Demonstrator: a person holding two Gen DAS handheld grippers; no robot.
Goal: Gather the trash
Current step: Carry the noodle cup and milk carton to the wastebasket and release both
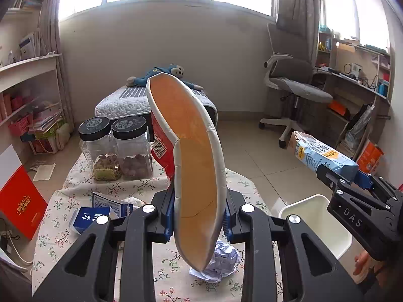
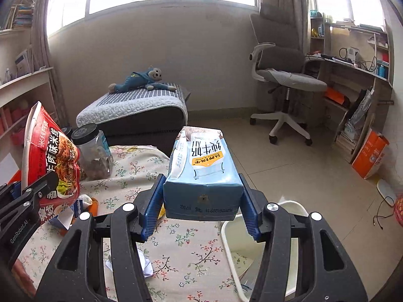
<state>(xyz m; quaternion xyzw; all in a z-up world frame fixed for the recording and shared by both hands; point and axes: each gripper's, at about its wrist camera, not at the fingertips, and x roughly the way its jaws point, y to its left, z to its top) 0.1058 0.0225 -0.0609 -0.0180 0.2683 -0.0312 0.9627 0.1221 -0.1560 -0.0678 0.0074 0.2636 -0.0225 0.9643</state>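
Nearest the left lens: the red noodle bowl [image 1: 196, 166], squashed nearly flat, rim toward the camera and orange inside showing. My left gripper [image 1: 199, 216] has its jaws narrow, clamped on the bowl's lower half, and holds it upright above the desk [image 1: 105, 188]. My right gripper [image 2: 201, 209] has its jaws at a middling width, pressed on the two sides of the blue milk carton [image 2: 204, 173]; the carton lies level, base toward the lens, held clear of the desk.

White bin [image 2: 231, 236]: below and just right of the carton, beside the desk's edge, open top up.

Desk, floral cloth: two black-lidded jars [image 1: 118, 148] stand side by side at the far end, touching. Small blue-and-white carton [image 1: 90, 220] lies near the left jaws, torn open. Crumpled paper ball [image 1: 221, 259] sits on the cloth directly under the bowl's lower end.
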